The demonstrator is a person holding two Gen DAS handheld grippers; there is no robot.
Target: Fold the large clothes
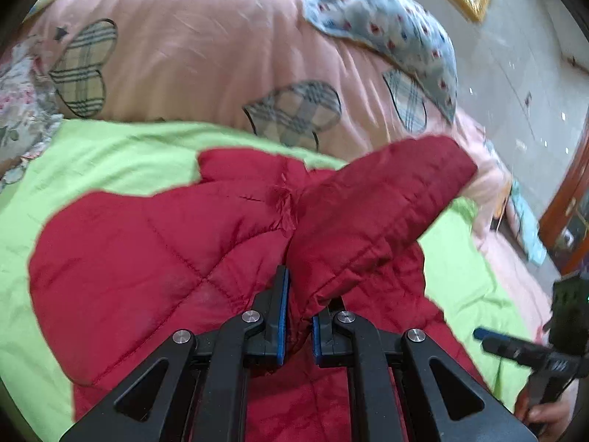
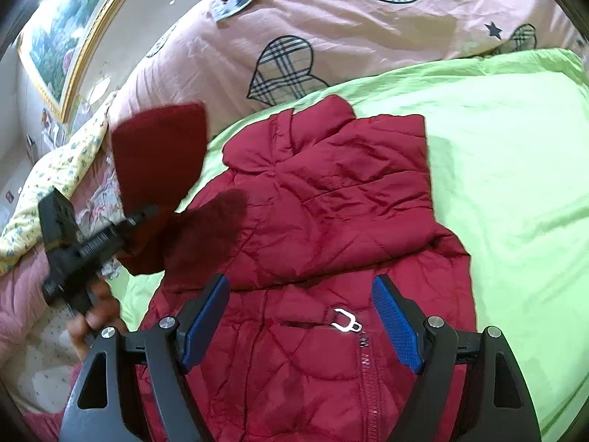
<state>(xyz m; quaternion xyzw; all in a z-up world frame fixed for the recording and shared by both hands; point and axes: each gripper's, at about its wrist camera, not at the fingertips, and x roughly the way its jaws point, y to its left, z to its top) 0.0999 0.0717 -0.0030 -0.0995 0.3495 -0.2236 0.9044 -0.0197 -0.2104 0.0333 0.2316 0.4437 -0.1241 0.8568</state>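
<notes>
A red quilted jacket (image 1: 147, 250) lies on a lime-green sheet (image 1: 110, 154). My left gripper (image 1: 300, 305) is shut on one sleeve (image 1: 386, 199), which is lifted off the bed and sticks out up and to the right. In the right wrist view the same sleeve (image 2: 158, 147) hangs blurred from the left gripper (image 2: 143, 217), above the jacket's left edge. The jacket (image 2: 331, 191) lies front up with its other sleeve (image 2: 386, 140) folded across the chest. My right gripper (image 2: 300, 283) hovers open over the zipper pull (image 2: 346, 322), holding nothing. It also shows at the left wrist view's right edge (image 1: 515, 350).
A bulky pink duvet with plaid hearts (image 1: 206, 37) is piled behind the jacket, with a blue patterned pillow (image 1: 386, 25) on it. A yellow floral cloth (image 2: 62, 169) lies at the bed's side. A gold-framed picture (image 2: 70, 33) hangs on the wall. A hand (image 2: 95, 313) holds the left gripper.
</notes>
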